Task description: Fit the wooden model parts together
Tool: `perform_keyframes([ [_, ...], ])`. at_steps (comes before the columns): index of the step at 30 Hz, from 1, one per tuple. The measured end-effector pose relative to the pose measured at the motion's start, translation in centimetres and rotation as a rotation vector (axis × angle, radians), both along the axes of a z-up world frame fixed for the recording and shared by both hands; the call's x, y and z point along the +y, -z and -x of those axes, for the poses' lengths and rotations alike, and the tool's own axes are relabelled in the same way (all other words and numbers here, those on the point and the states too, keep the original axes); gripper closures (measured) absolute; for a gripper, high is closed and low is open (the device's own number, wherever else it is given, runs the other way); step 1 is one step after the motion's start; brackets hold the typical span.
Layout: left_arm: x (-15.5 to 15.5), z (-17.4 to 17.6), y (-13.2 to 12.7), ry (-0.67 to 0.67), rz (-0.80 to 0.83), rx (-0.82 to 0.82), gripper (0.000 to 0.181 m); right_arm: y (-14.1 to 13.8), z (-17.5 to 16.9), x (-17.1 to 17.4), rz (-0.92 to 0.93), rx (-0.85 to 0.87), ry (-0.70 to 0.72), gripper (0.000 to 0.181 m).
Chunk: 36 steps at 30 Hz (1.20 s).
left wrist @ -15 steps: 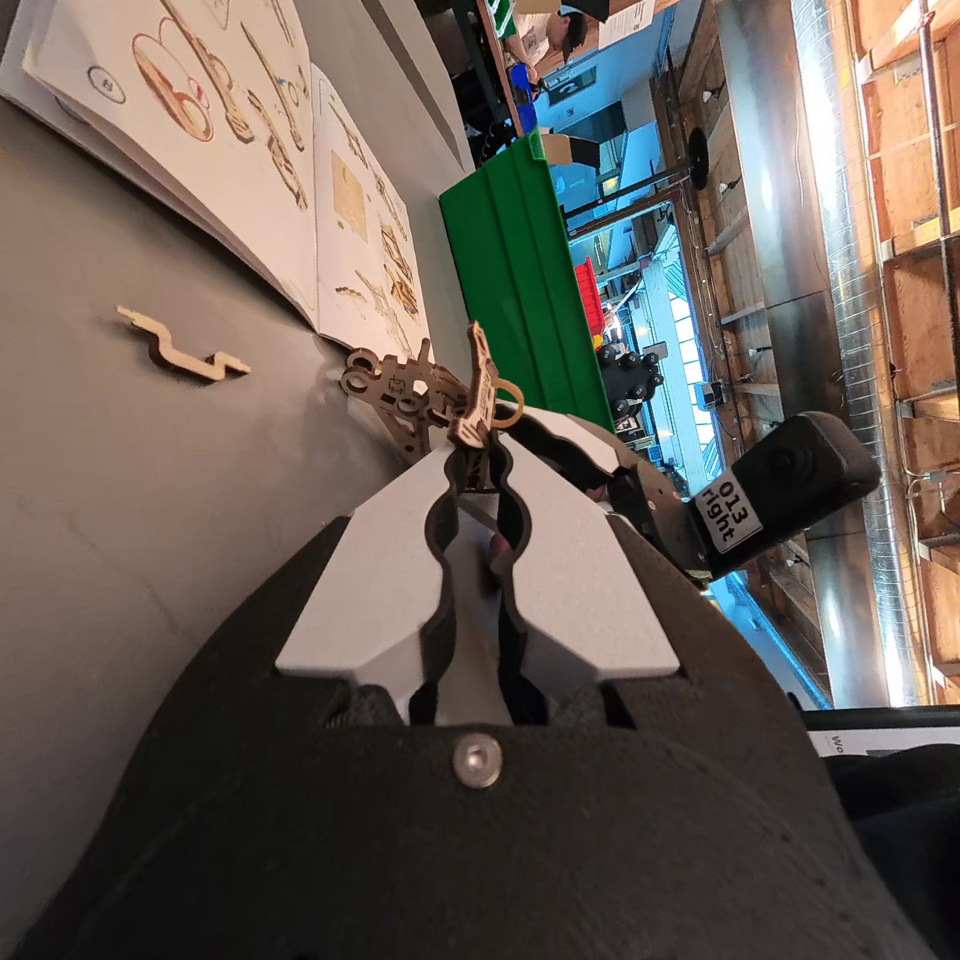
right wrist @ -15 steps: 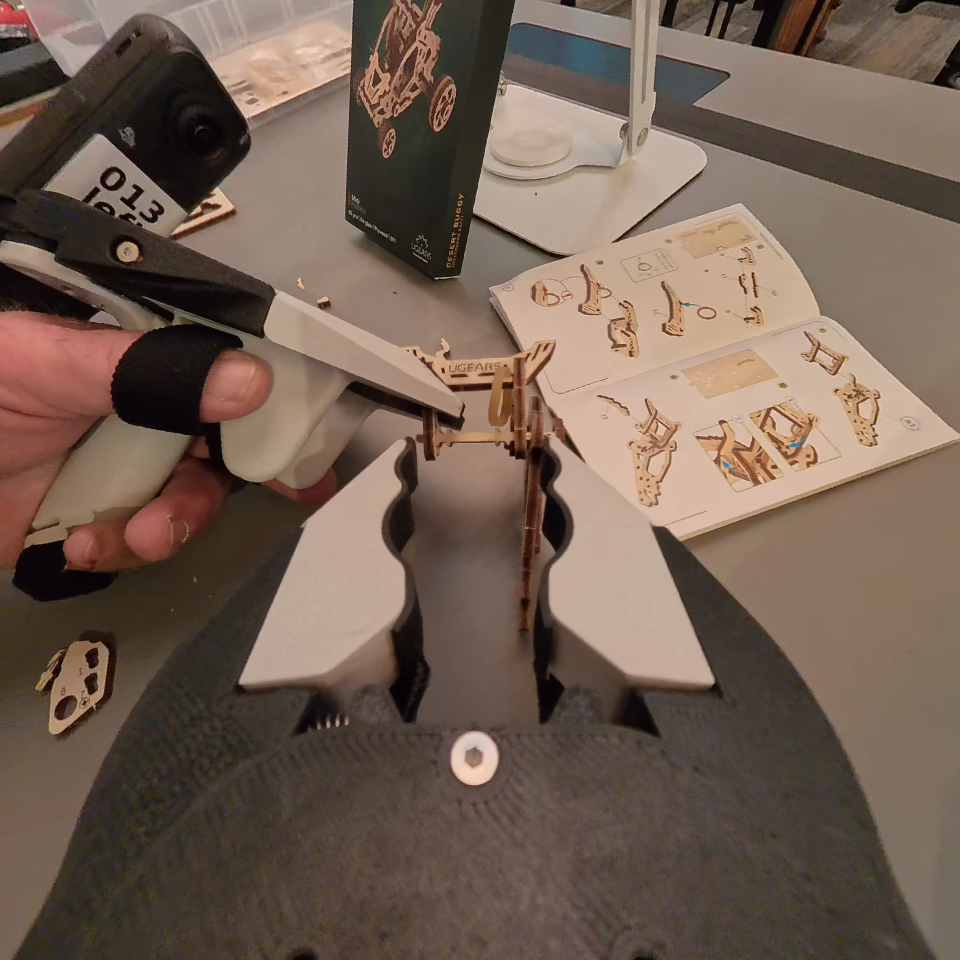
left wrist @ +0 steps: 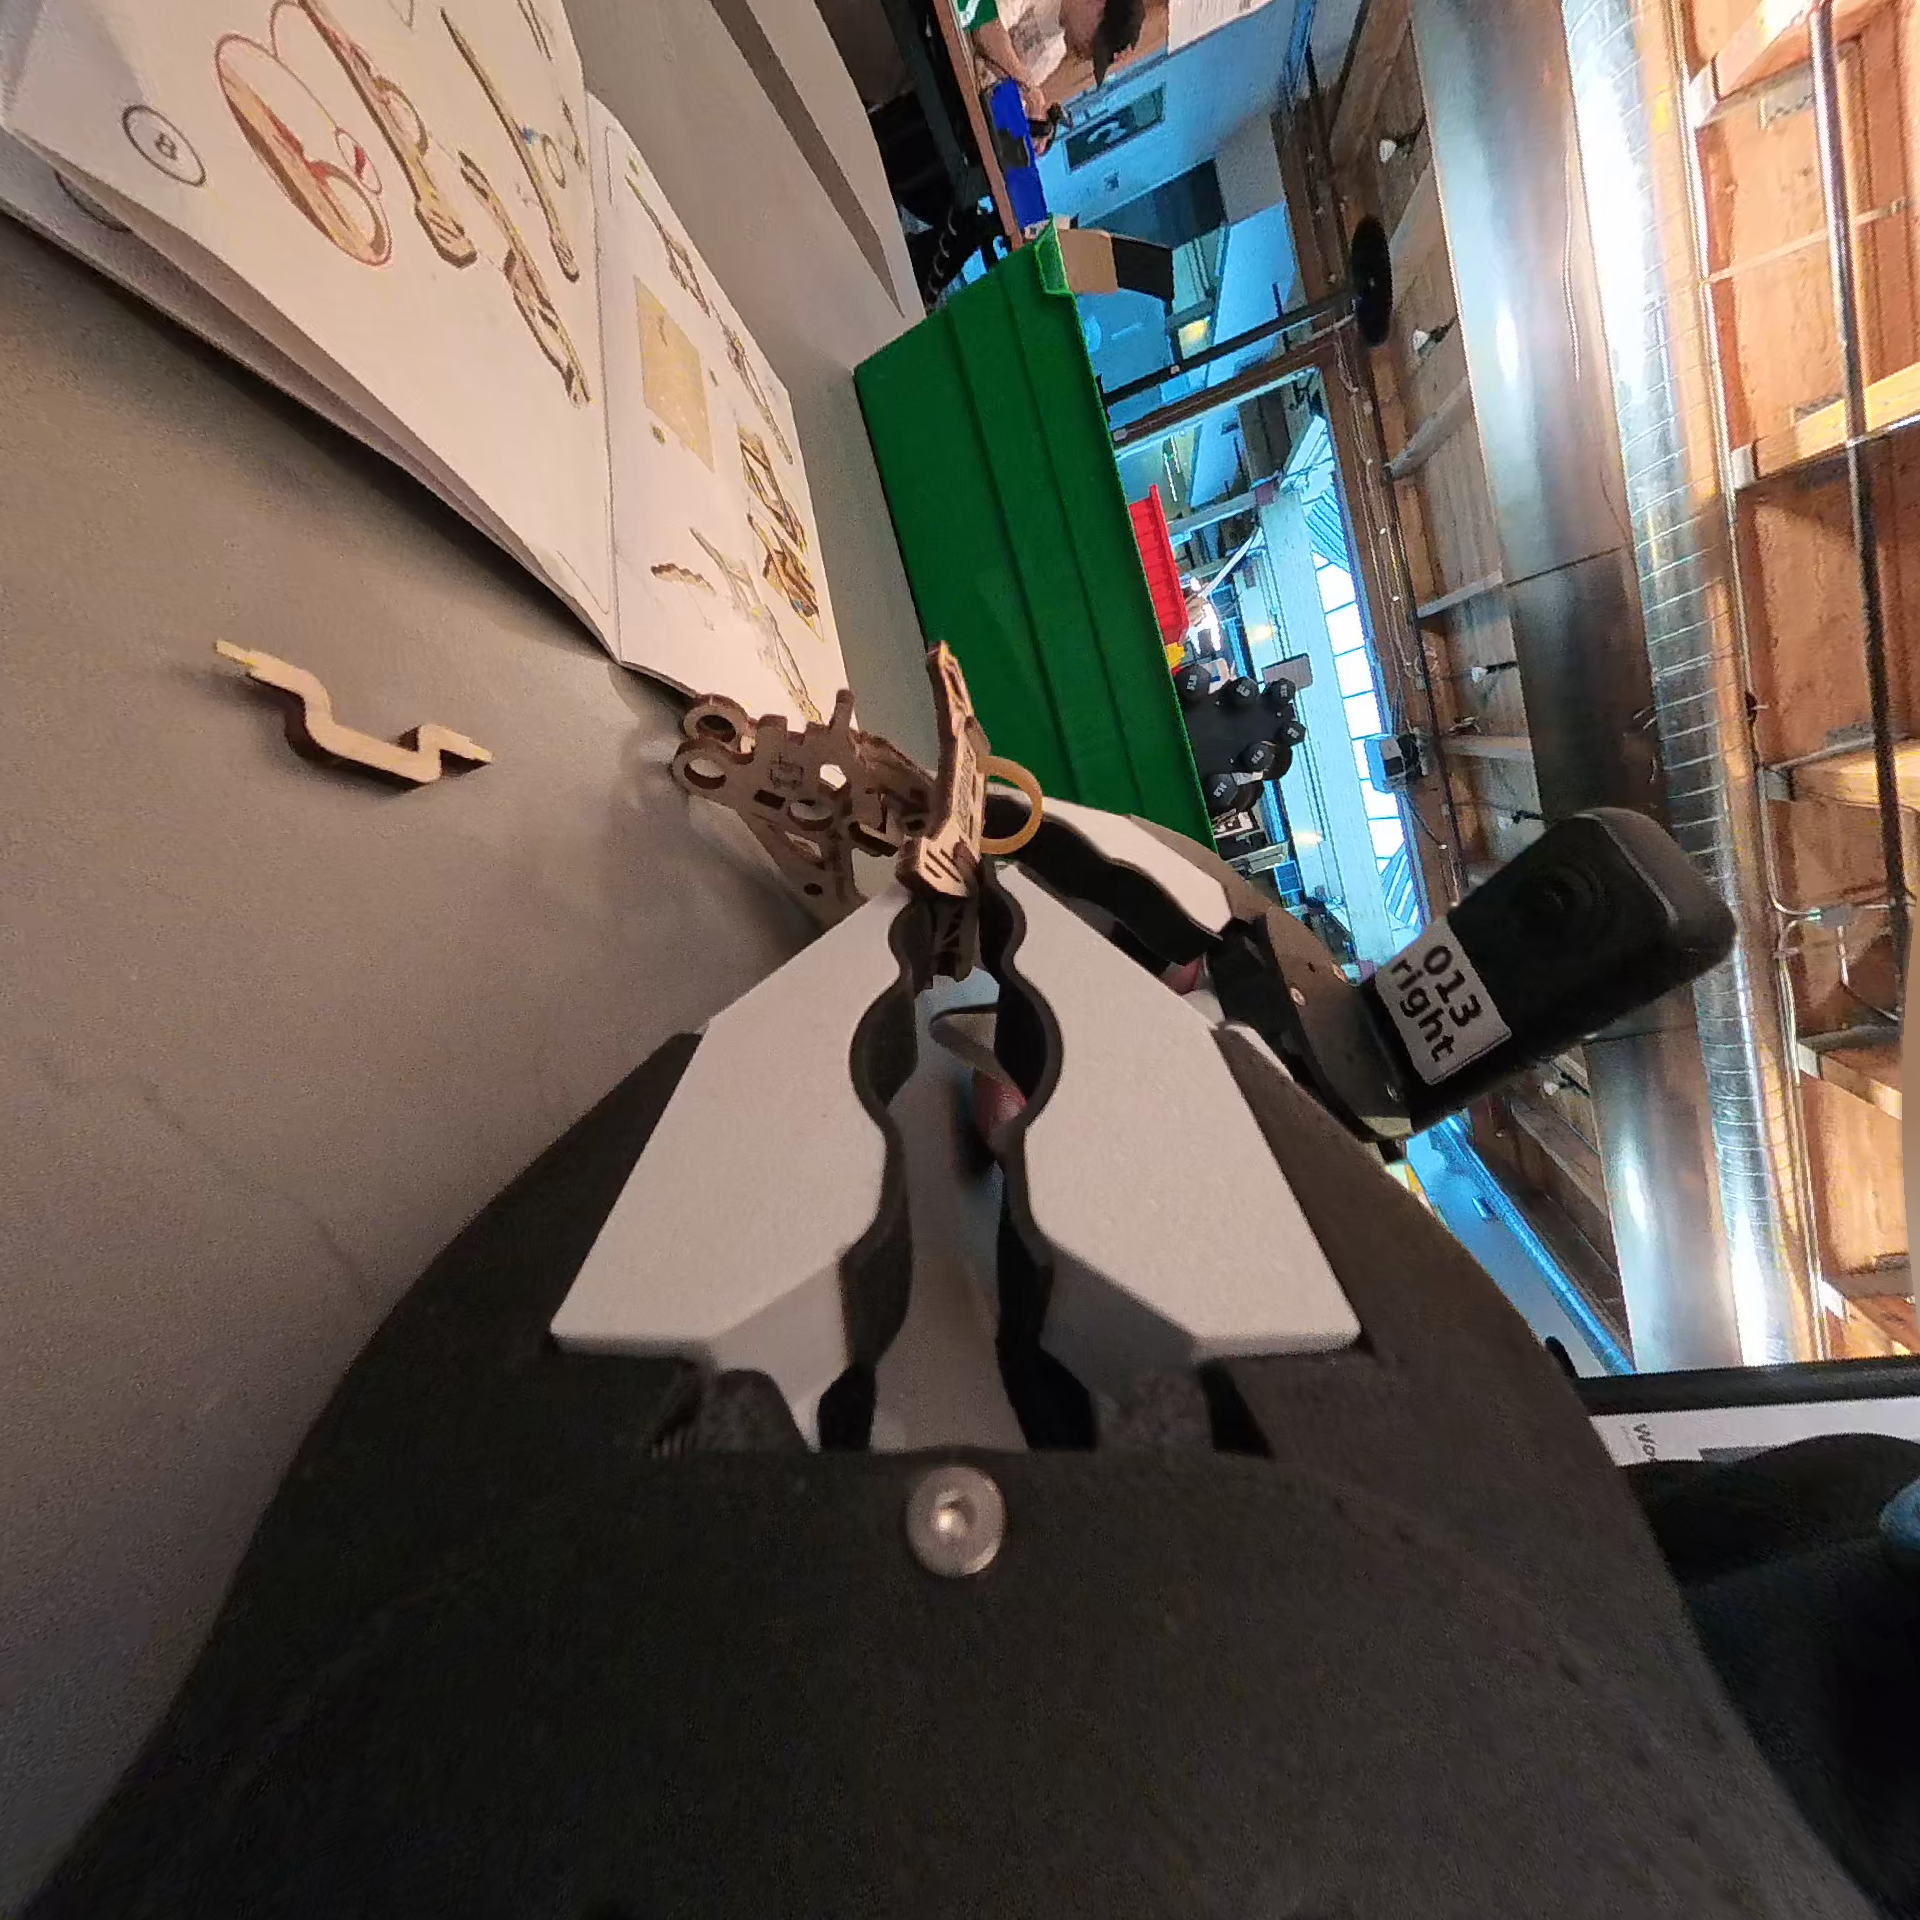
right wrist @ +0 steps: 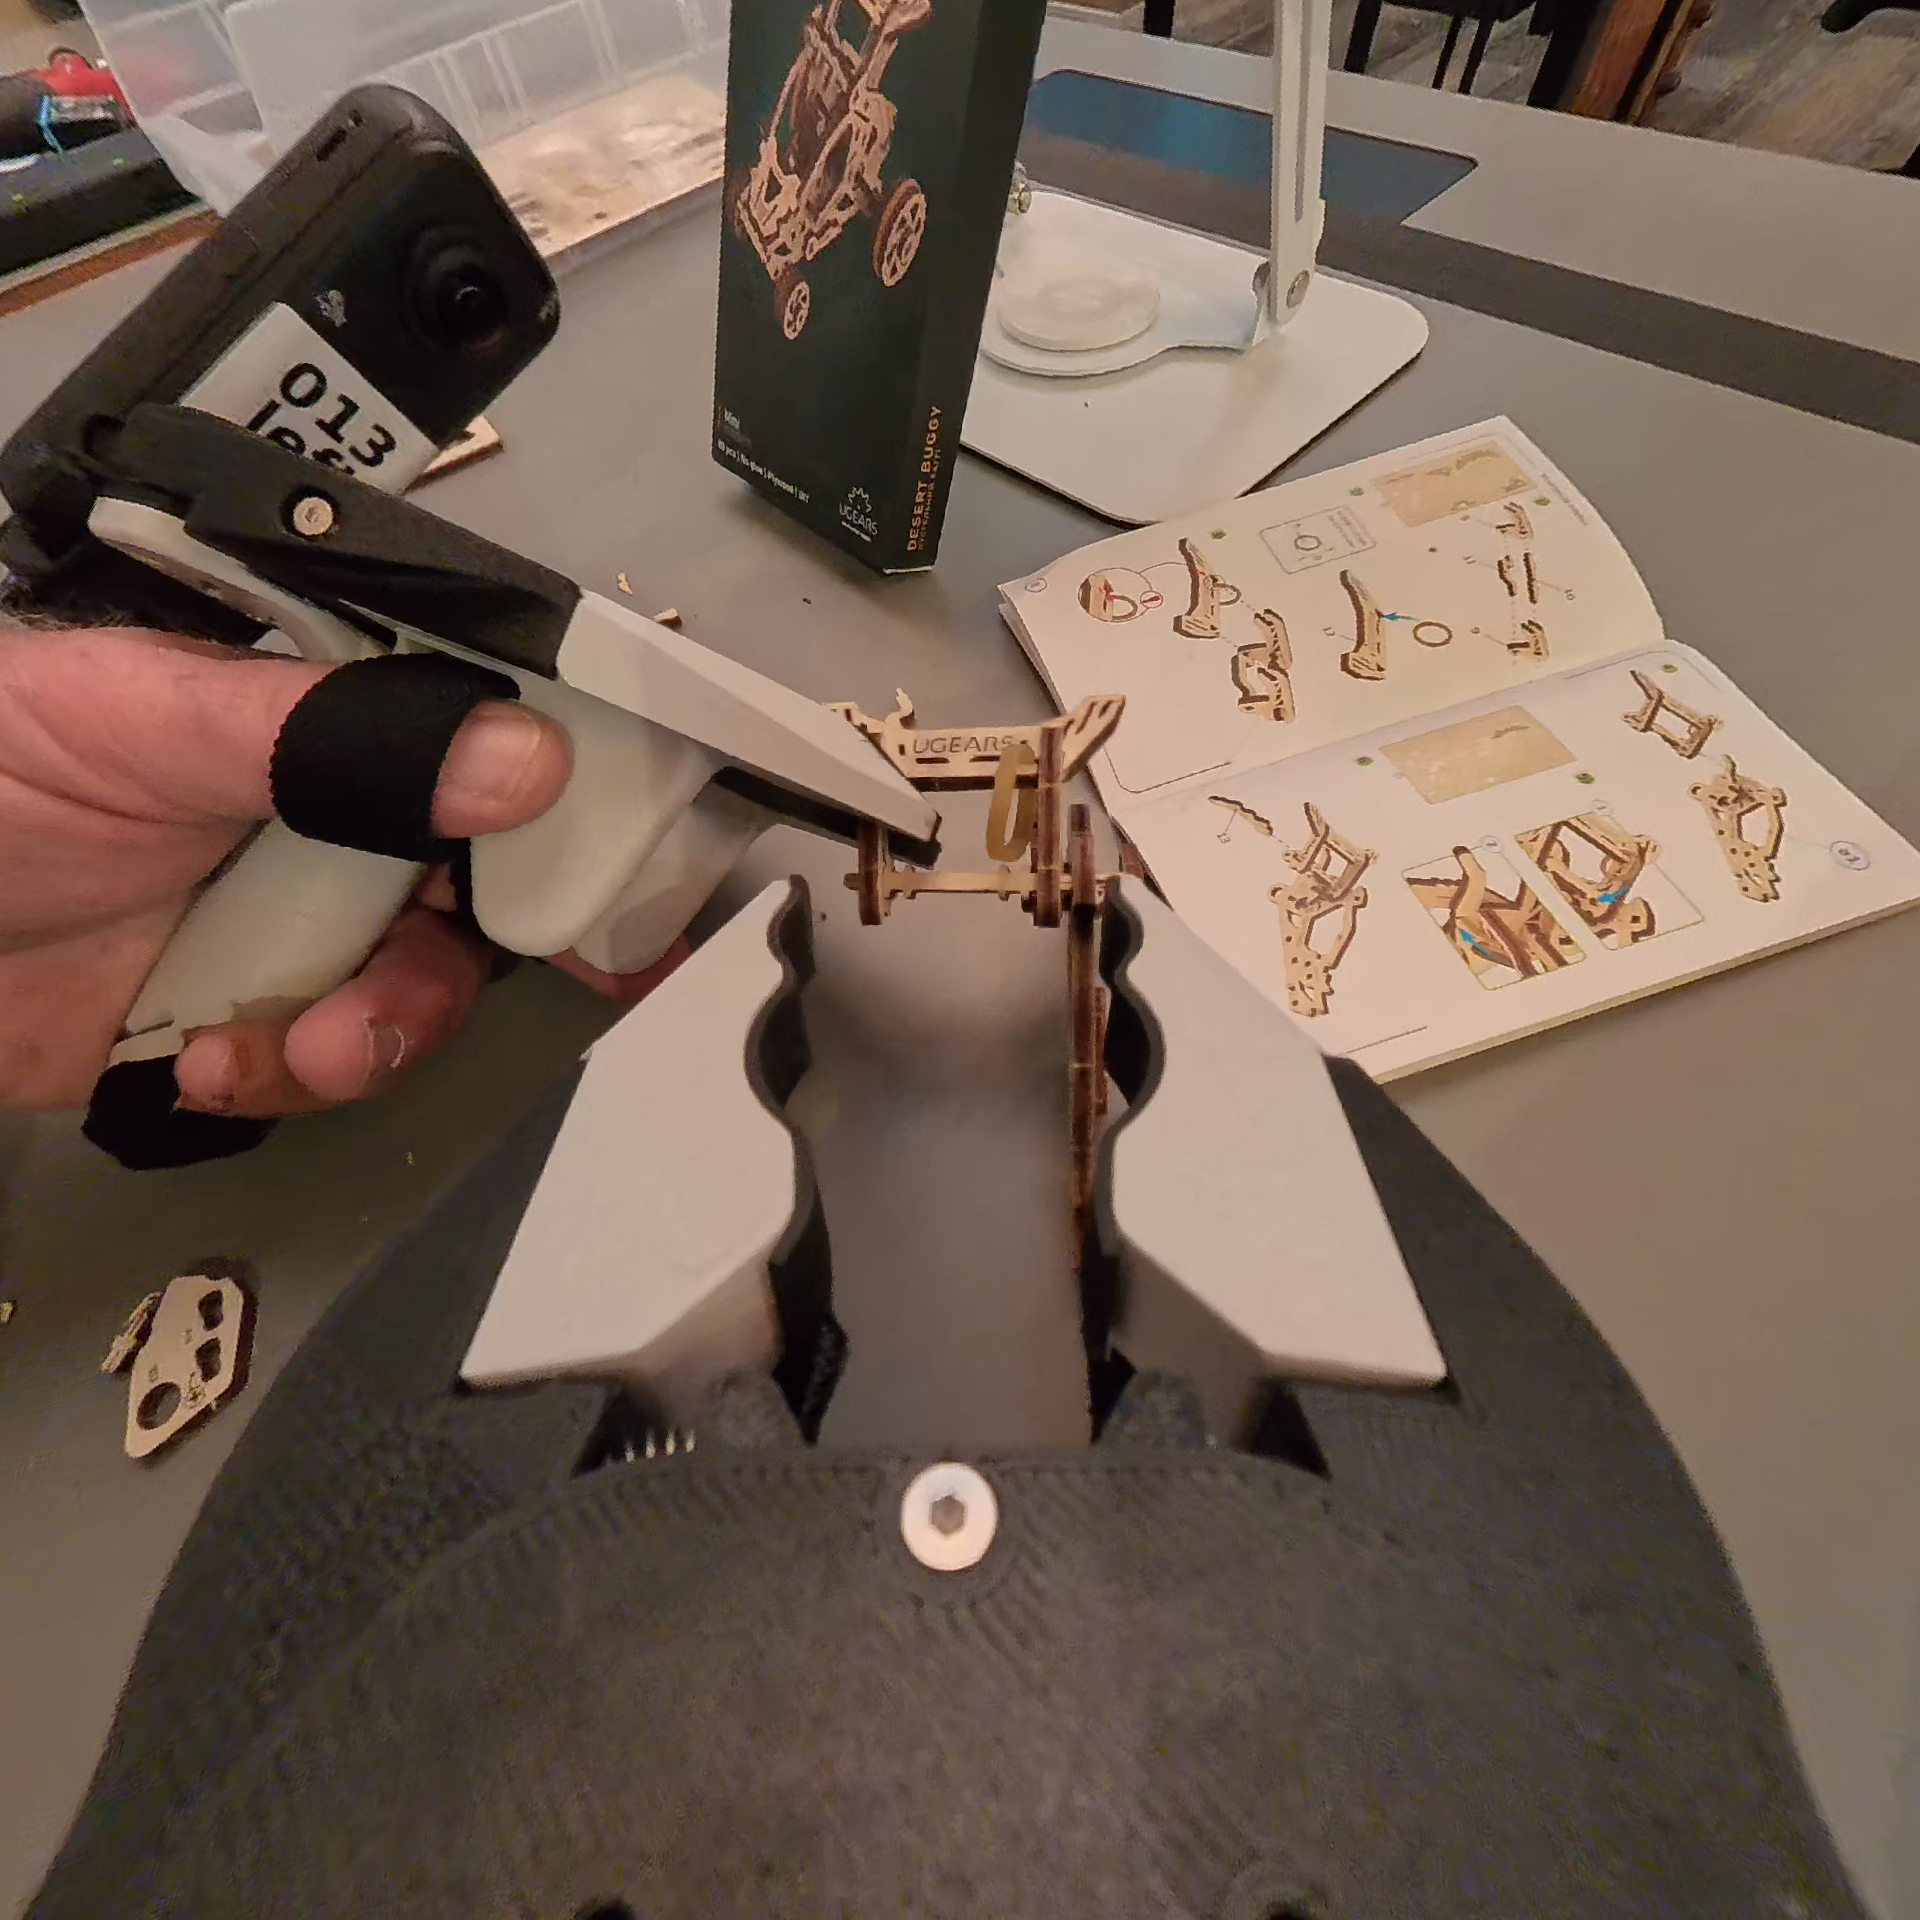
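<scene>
The left gripper (left wrist: 951,914) is pinching with its fingers nearly together, reaching in from the left side. The right gripper (right wrist: 951,914) is sitting with its fingers spread wide, pointing forward.

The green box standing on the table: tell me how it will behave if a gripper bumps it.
The green box stands tall on a narrow end, so a high bump would probably tip it. It looks like thin card, likely light, so a low push may slide it across the smooth table.
</scene>
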<state>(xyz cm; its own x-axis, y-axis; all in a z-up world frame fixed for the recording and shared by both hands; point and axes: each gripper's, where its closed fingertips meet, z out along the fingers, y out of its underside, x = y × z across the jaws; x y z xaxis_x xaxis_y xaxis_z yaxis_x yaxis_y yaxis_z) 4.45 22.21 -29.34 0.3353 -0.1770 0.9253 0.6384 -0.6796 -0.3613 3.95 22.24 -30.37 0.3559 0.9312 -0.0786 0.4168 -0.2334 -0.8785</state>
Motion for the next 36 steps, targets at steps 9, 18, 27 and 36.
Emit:
perform_keyframes([
  [9,0.17,-0.06,0.03,0.008,-0.009,0.014,0.175,0.07,-0.12,0.40,-0.021,-0.013,0.017,0.138],
  [18,0.32,-0.03,-0.01,0.000,-0.018,0.043,0.175,0.07,-0.16,0.53,-0.026,-0.016,0.022,0.139],
  [27,0.47,0.05,0.04,0.001,-0.009,0.045,0.175,0.06,-0.12,0.72,-0.071,-0.031,0.031,0.139],
  [36,0.37,0.20,0.12,0.012,-0.011,0.079,0.175,0.10,0.04,0.67,-0.097,-0.043,0.020,0.139],
])
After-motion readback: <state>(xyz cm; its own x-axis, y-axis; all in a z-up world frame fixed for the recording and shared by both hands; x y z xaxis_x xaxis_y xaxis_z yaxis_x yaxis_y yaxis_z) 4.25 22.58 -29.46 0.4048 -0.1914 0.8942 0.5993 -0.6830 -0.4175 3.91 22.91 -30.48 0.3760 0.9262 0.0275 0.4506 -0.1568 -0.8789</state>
